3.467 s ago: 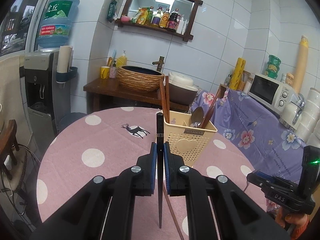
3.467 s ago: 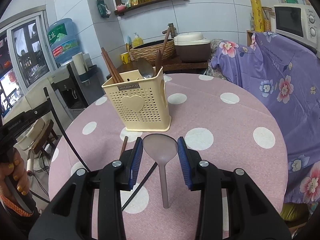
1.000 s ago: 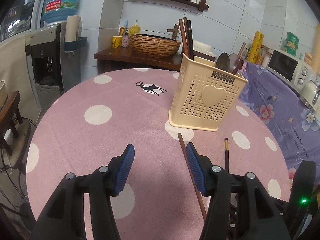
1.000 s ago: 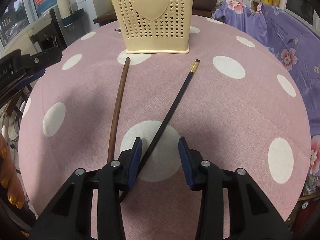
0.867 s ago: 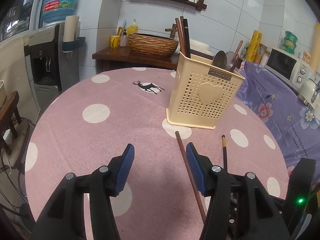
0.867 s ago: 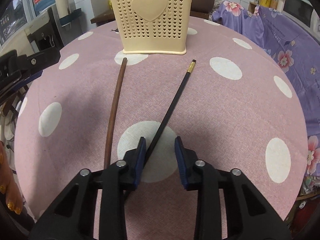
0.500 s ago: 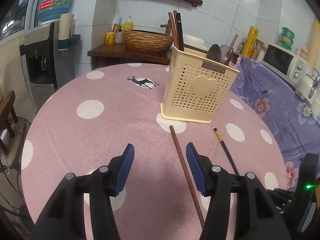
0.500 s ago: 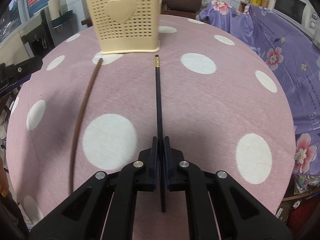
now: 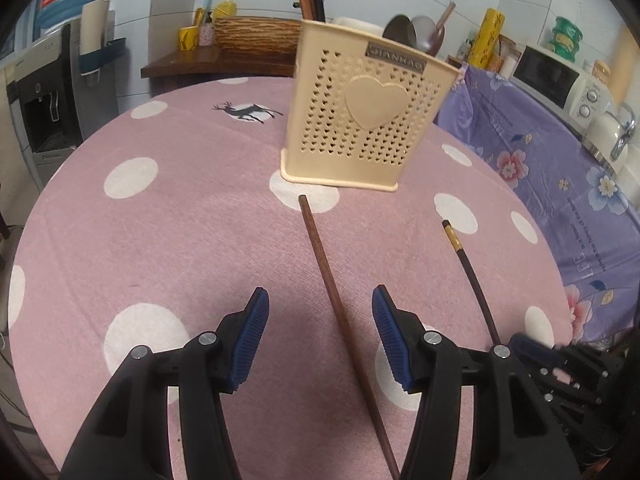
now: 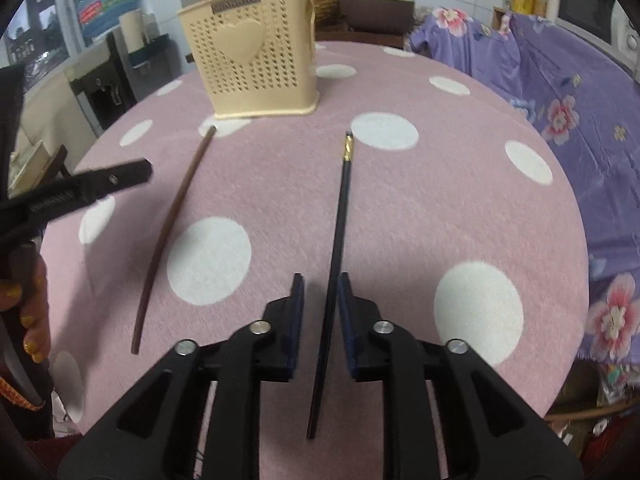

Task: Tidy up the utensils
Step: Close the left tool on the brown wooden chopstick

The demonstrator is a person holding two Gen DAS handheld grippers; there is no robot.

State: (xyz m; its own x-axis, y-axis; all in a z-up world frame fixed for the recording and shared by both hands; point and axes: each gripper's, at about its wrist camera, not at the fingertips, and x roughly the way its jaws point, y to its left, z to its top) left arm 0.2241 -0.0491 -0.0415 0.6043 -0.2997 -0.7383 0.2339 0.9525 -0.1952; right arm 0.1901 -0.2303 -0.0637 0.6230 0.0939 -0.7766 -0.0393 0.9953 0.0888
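A brown chopstick (image 9: 328, 276) lies on the pink dotted table (image 9: 168, 240), running back between the jaws of my left gripper (image 9: 320, 336), which stands open and clear of it. My right gripper (image 10: 320, 320) has its jaws opening, and a black gold-banded chopstick (image 10: 340, 216) runs between them, nearer the right pad, with a gap on each side. The brown chopstick (image 10: 172, 224) lies to its left. Behind both stands the cream heart-patterned holder (image 9: 360, 120), with chopsticks and spoons upright in it. In the left wrist view the black chopstick (image 9: 472, 280) leads down to my right gripper (image 9: 556, 364).
A purple floral cloth (image 9: 560, 168) covers the counter on the right, with a microwave (image 9: 560, 80) on it. A water dispenser (image 9: 44, 92) stands left of the table. A hand (image 10: 24, 320) holds the left gripper (image 10: 100, 184) at the table's left edge.
My right gripper shut on the black chopstick, swung it round to point straight ahead, and now its jaws stand apart again. My left gripper came down and forward until the brown chopstick lay between its jaws.
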